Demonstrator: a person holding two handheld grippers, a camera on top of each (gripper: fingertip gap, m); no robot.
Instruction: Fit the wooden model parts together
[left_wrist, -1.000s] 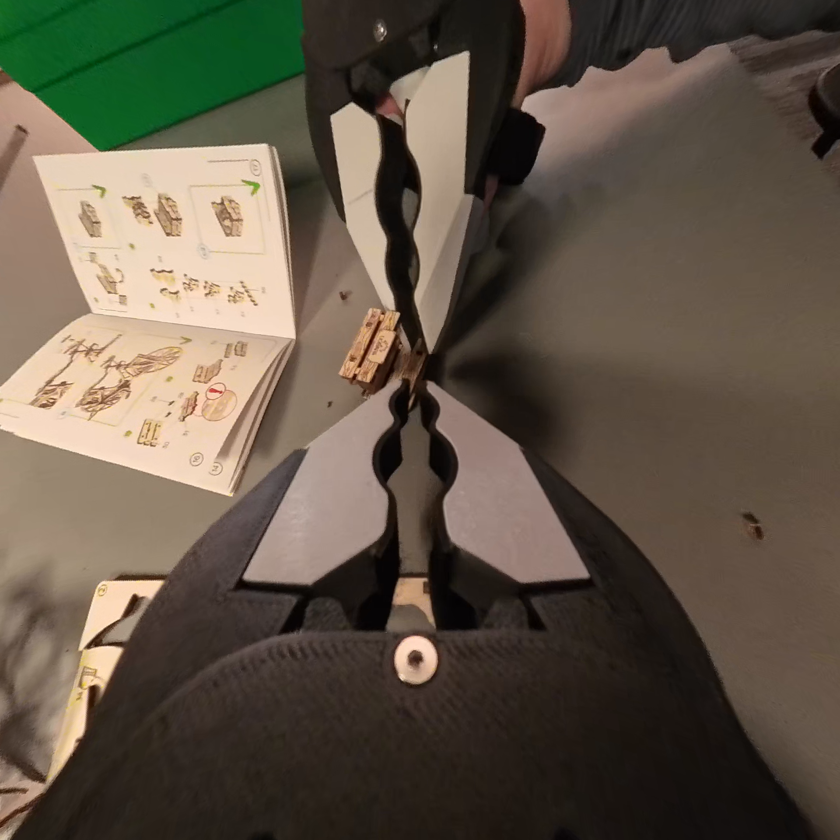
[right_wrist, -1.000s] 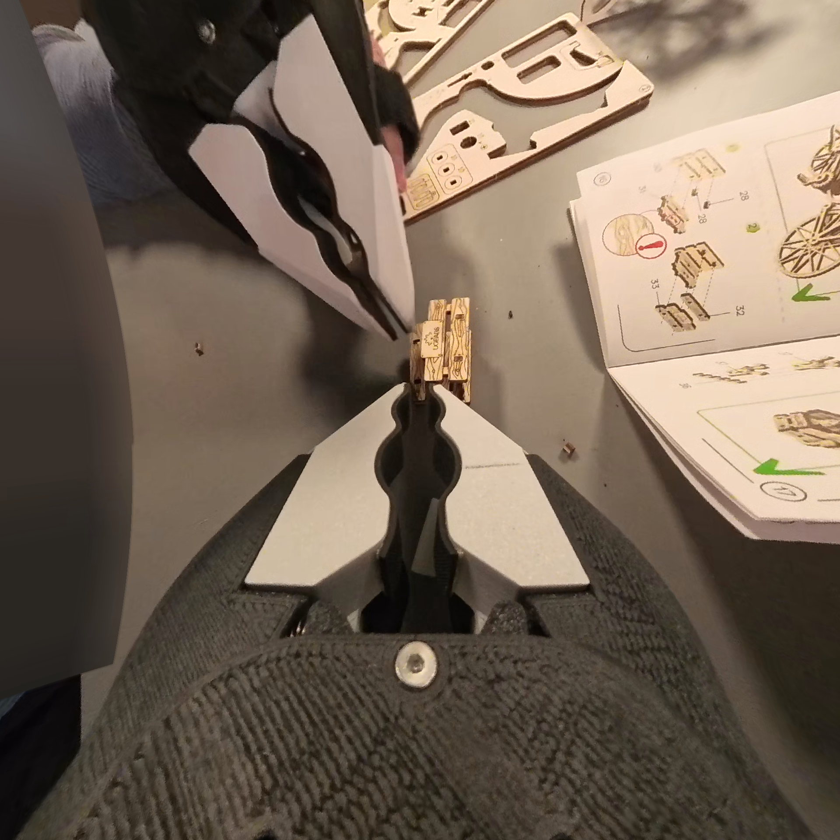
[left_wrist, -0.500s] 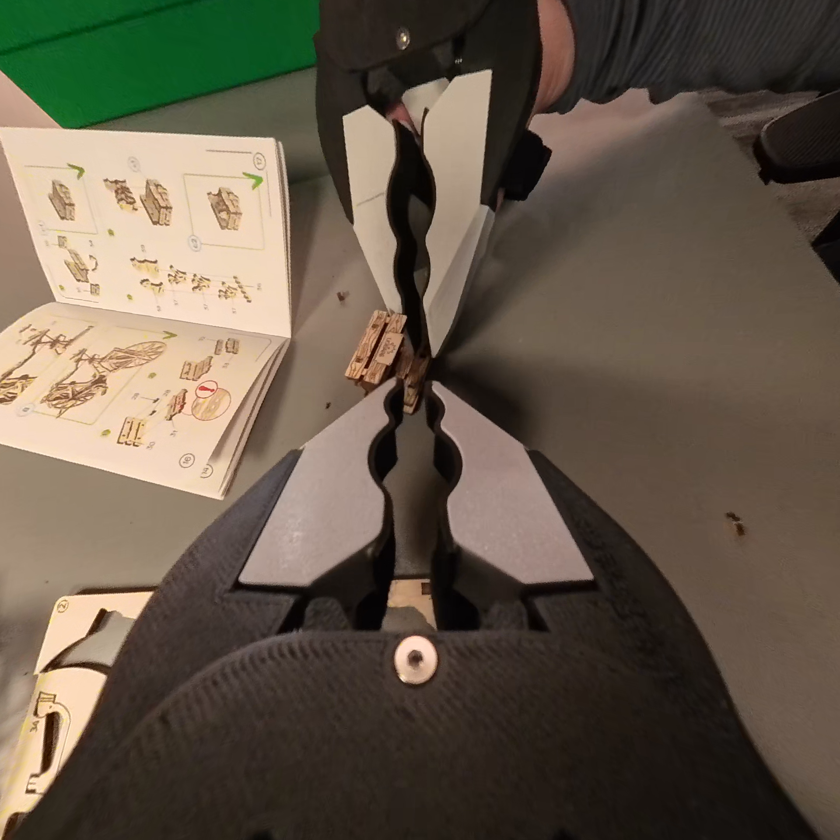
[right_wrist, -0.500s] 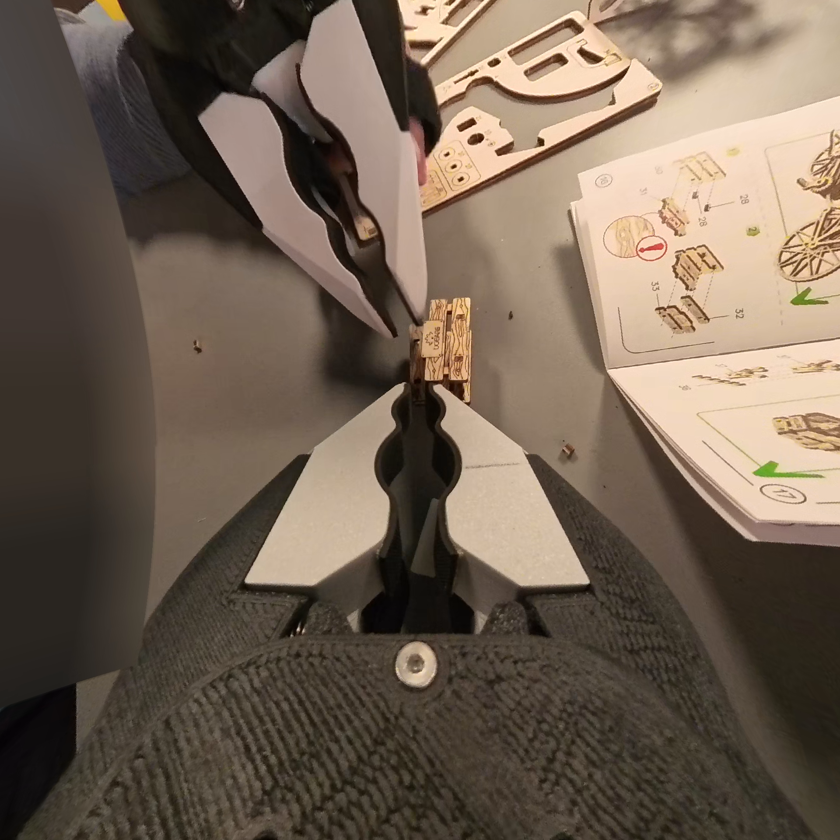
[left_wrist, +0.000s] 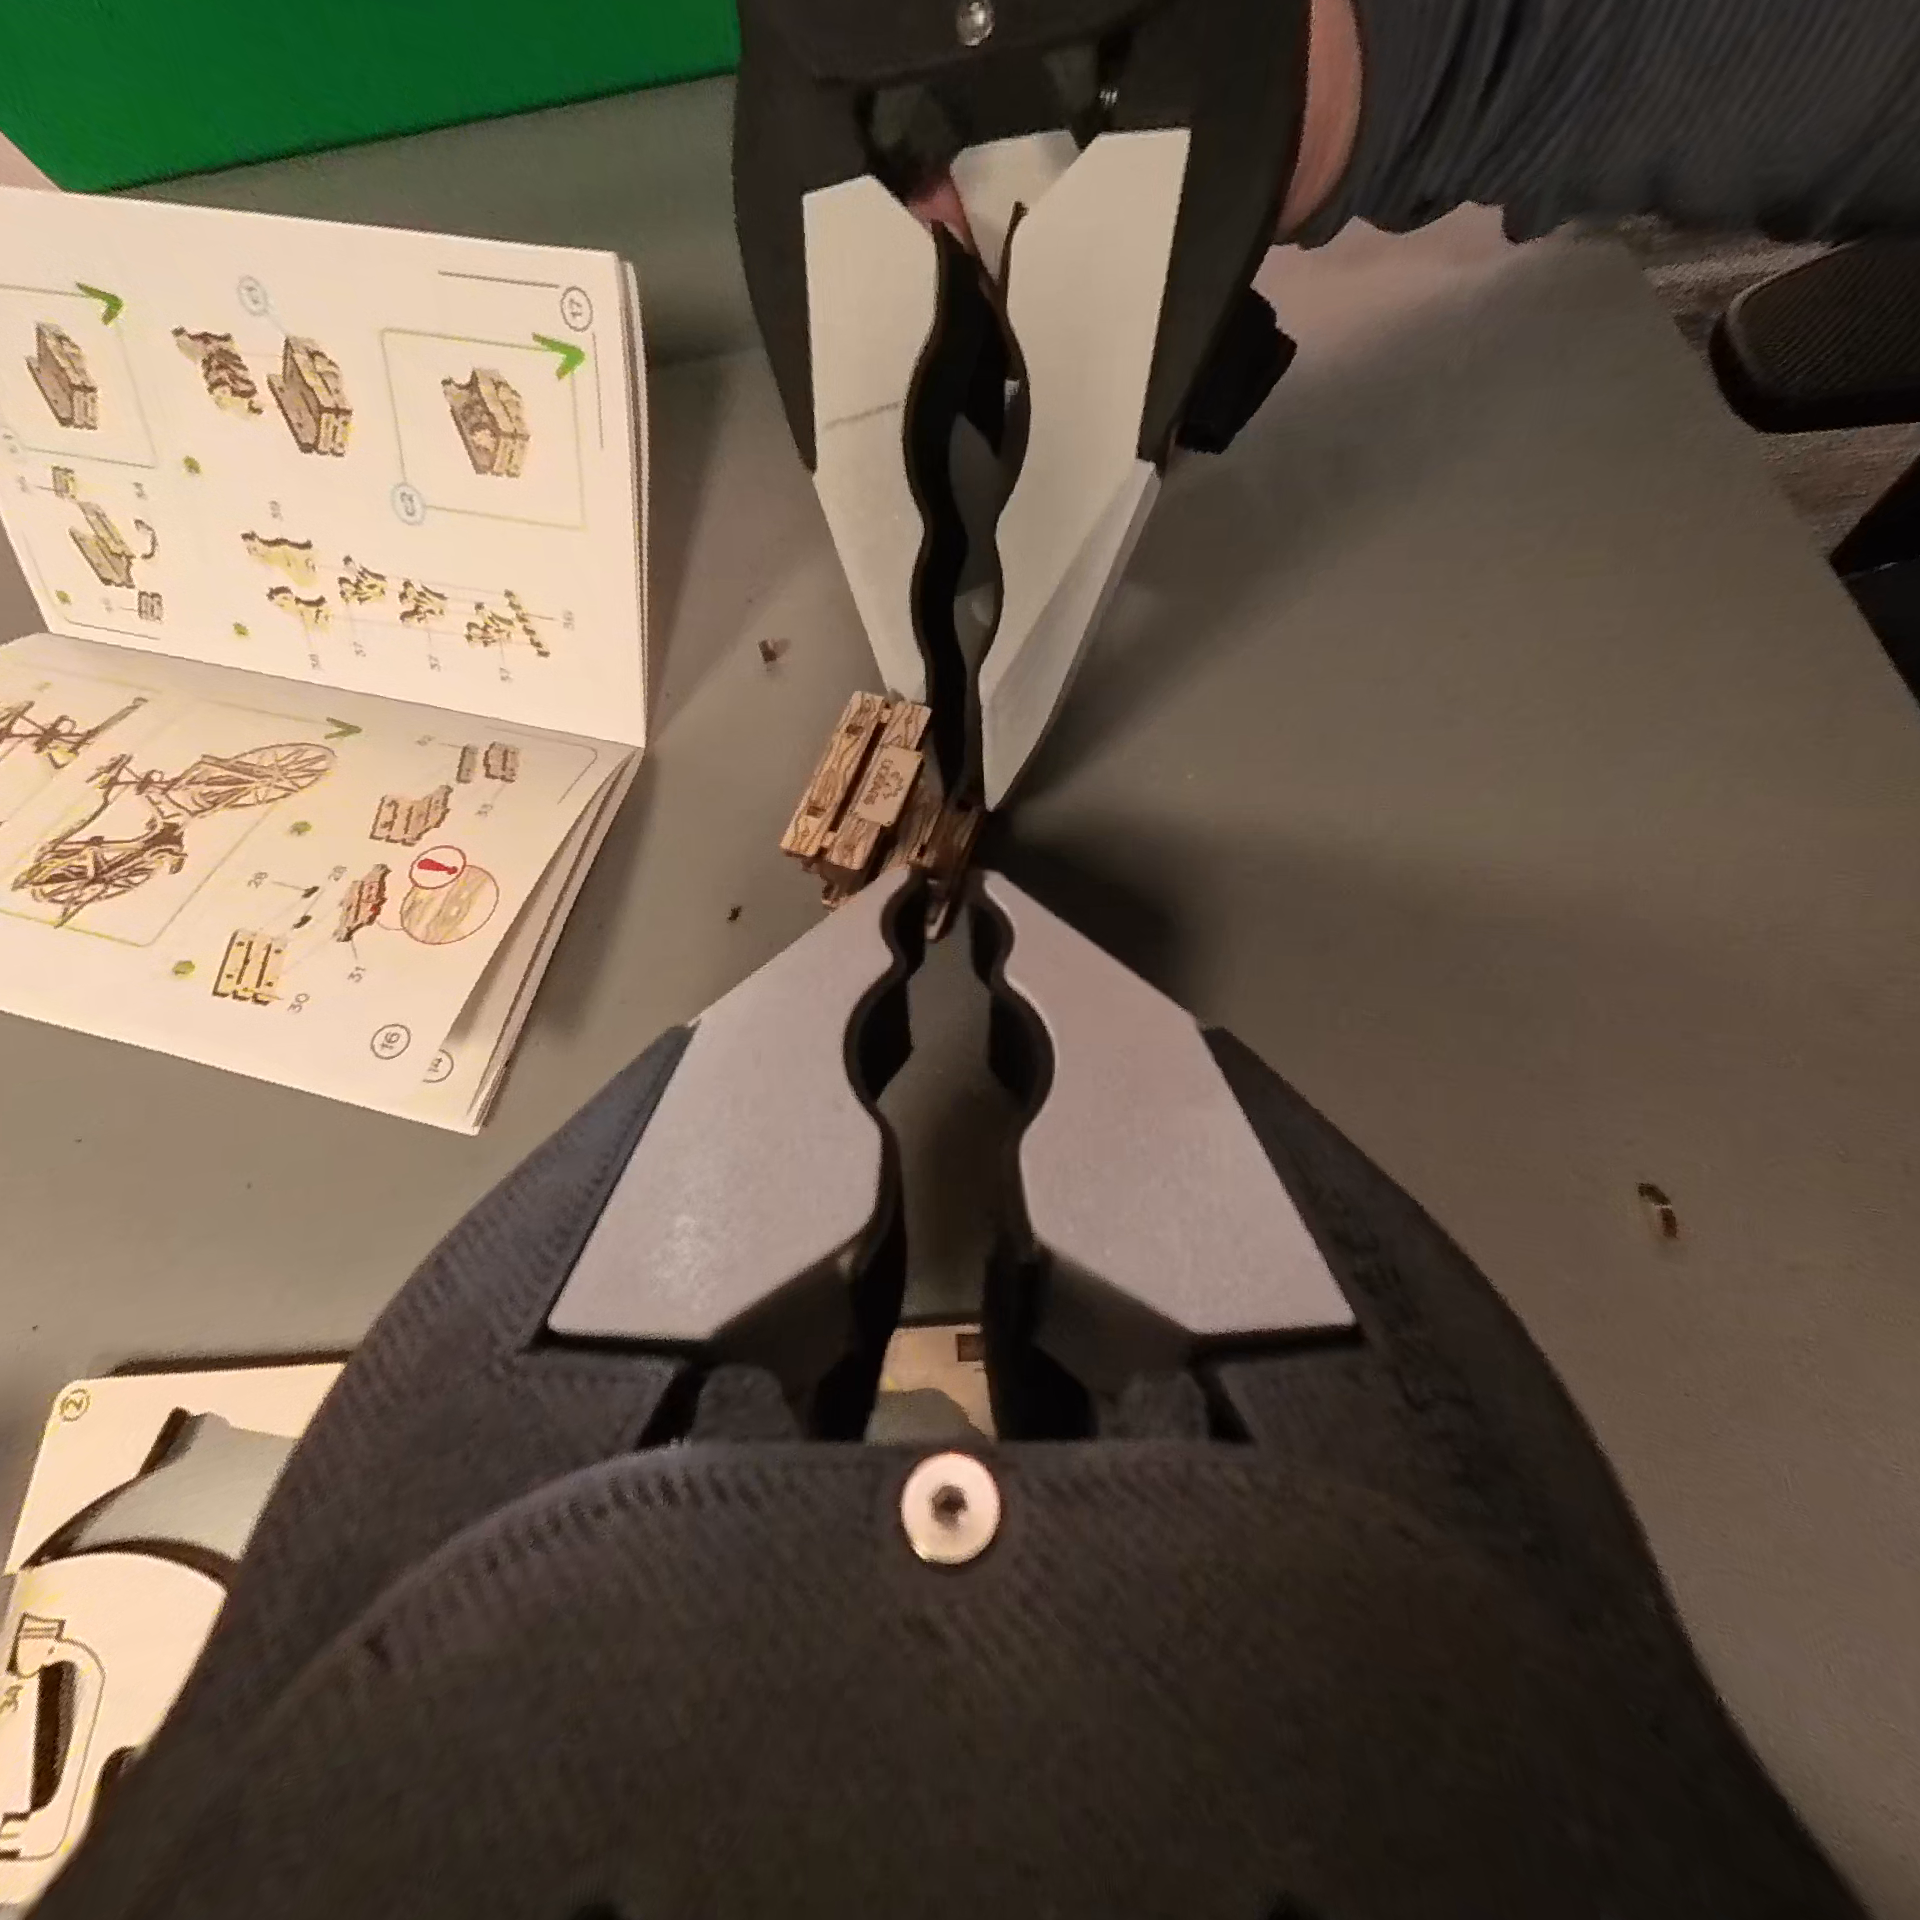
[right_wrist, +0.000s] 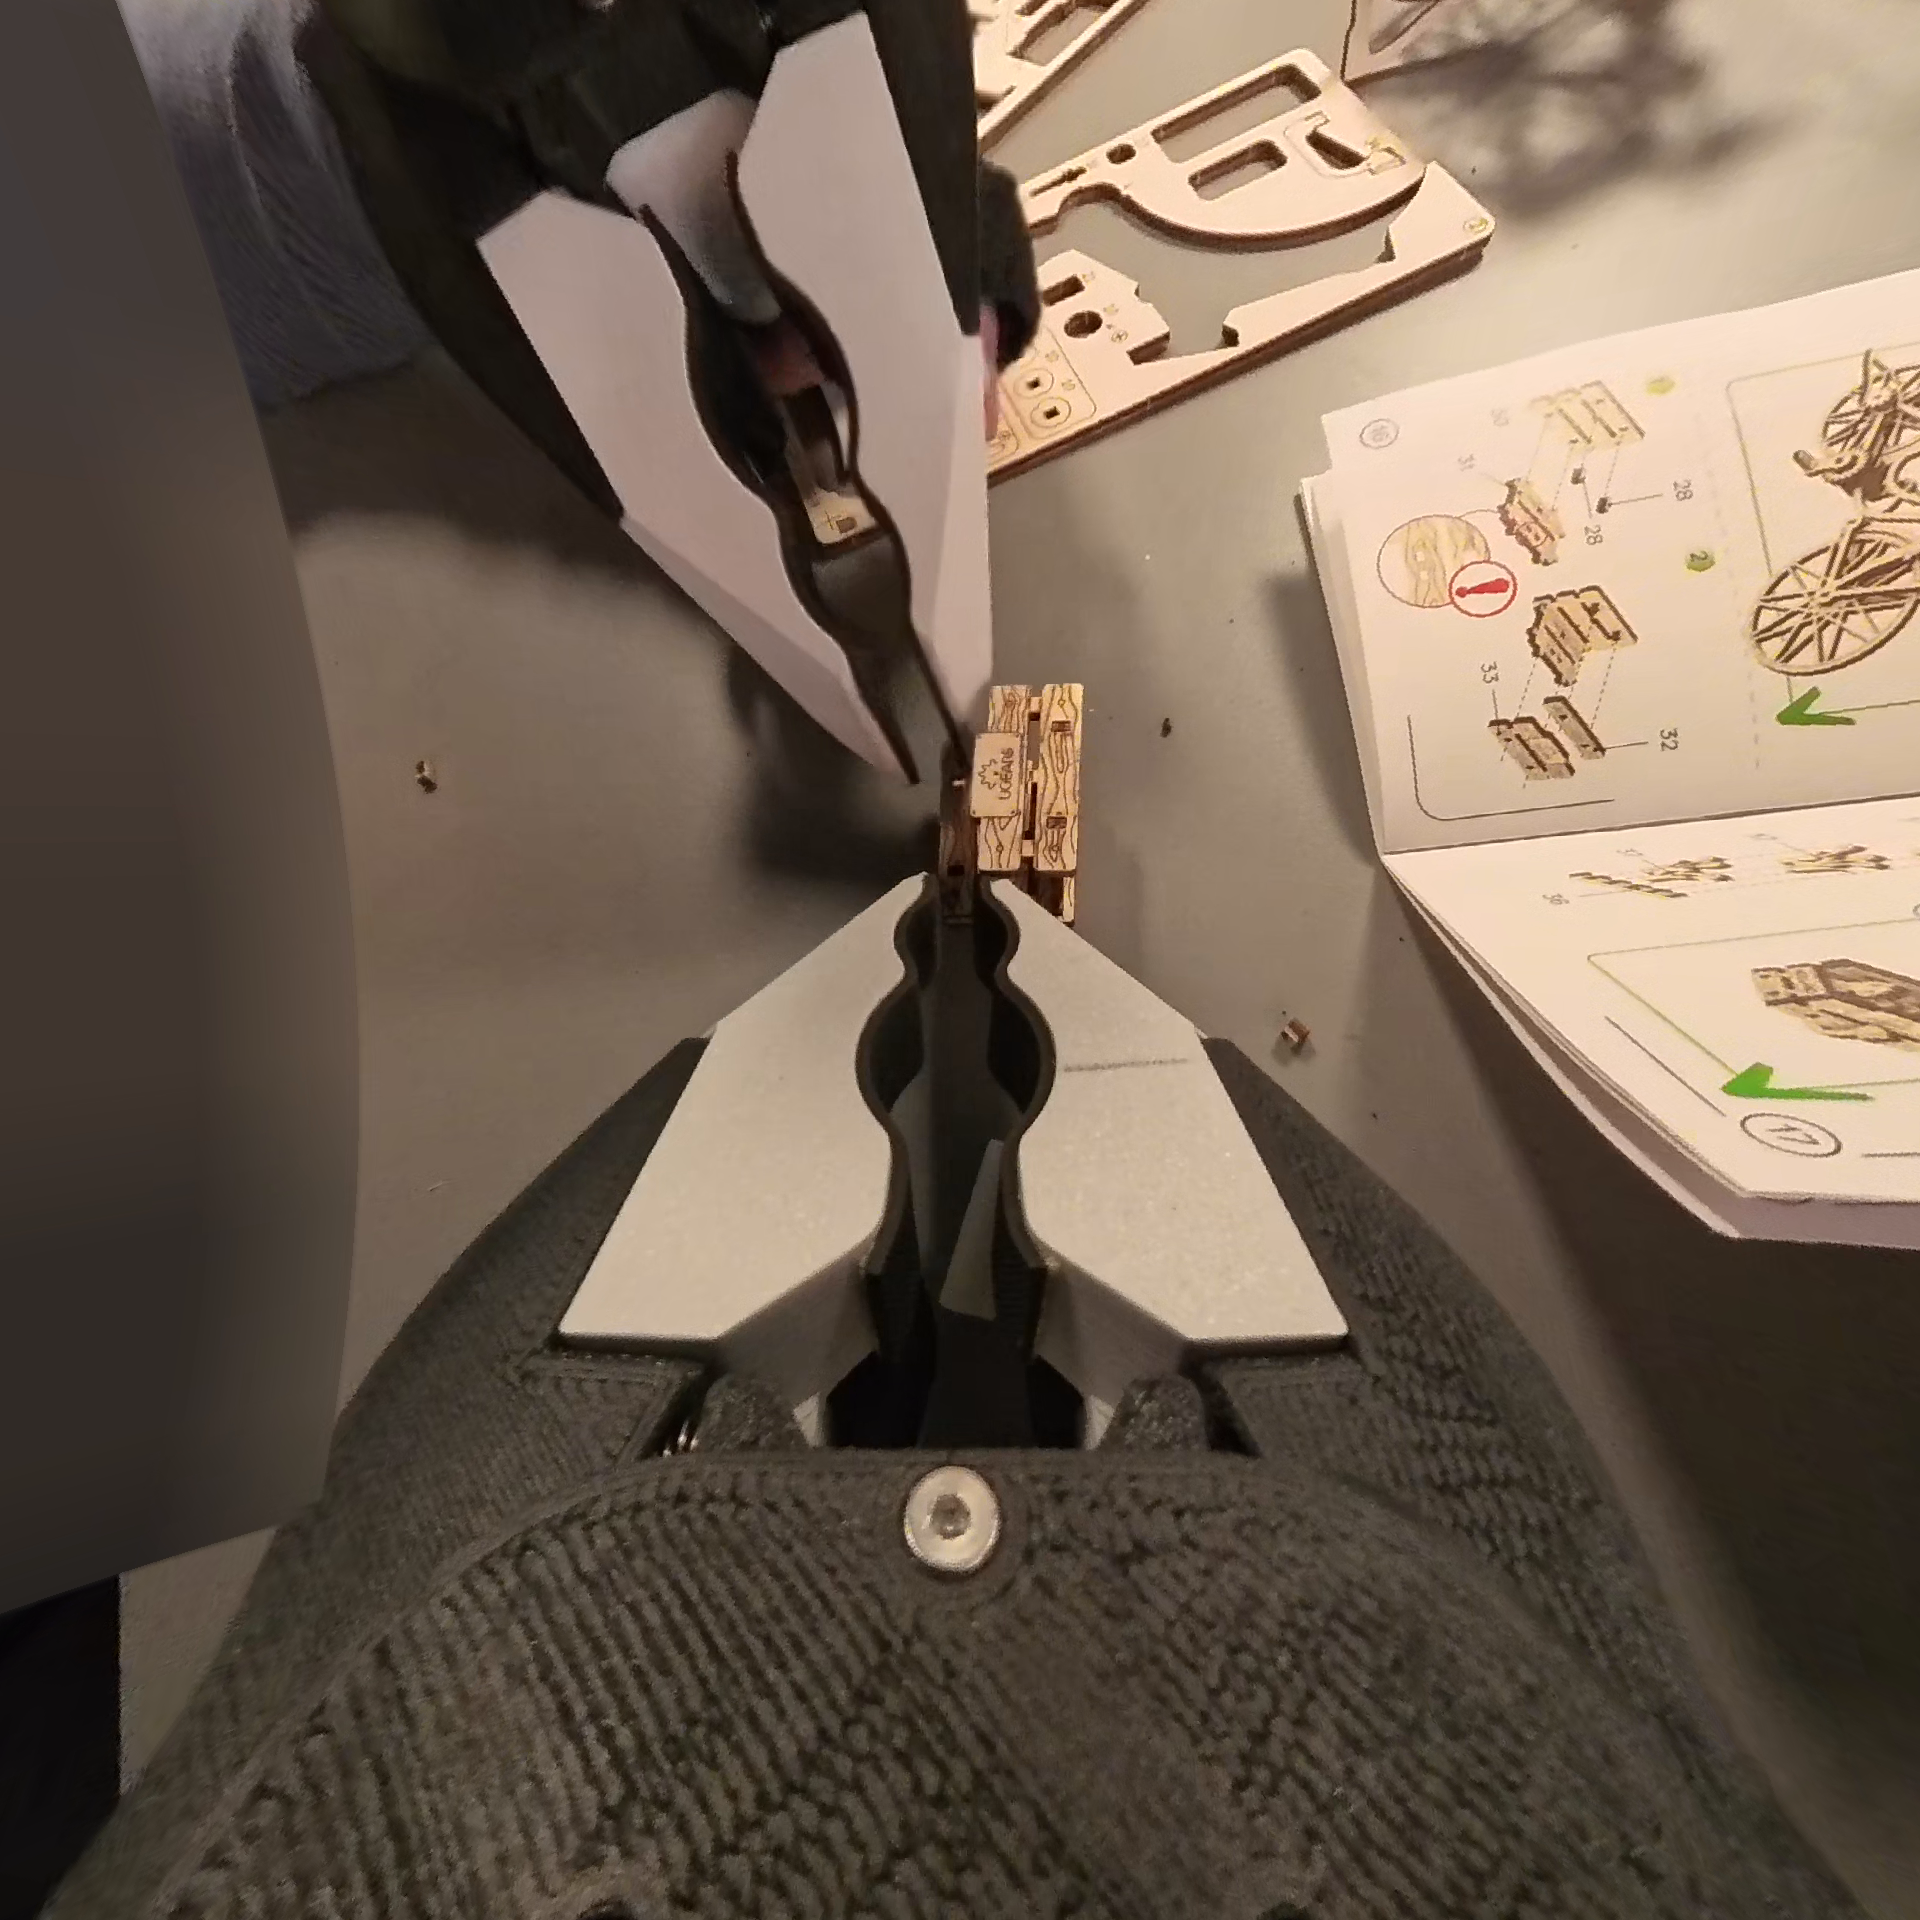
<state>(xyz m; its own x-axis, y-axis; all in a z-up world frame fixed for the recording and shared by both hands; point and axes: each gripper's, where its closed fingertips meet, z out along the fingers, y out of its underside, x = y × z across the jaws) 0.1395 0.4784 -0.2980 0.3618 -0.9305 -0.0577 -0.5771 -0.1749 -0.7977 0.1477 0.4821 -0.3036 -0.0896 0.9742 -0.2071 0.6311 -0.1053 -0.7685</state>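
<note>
A small wooden block assembly (left_wrist: 857, 795) sits low over the grey table, with a thin wooden side part (left_wrist: 951, 842) on its edge. My left gripper (left_wrist: 943, 883) and my right gripper (left_wrist: 966, 800) meet tip to tip on that thin part from opposite ends. Both look shut on it. In the right wrist view the right gripper (right_wrist: 961, 883) pinches the near end of the part (right_wrist: 956, 831) beside the assembly (right_wrist: 1029, 790), and the left gripper (right_wrist: 935, 764) comes down steeply from the upper left onto its far end. I cannot tell whether the assembly rests on the table.
An open instruction booklet (left_wrist: 312, 623) lies left of the assembly and shows in the right wrist view (right_wrist: 1662, 727). Punched wooden part sheets (right_wrist: 1247, 260) lie beyond it. Another sheet (left_wrist: 104, 1507) lies near the left gripper. A green box (left_wrist: 312, 73) and small wood scraps (left_wrist: 1657, 1210) are also there. My left and right fingertips are right by each other.
The left gripper has swung more upright and shifted slightly right over the assembly. The right gripper and the assembly have stayed in place.
</note>
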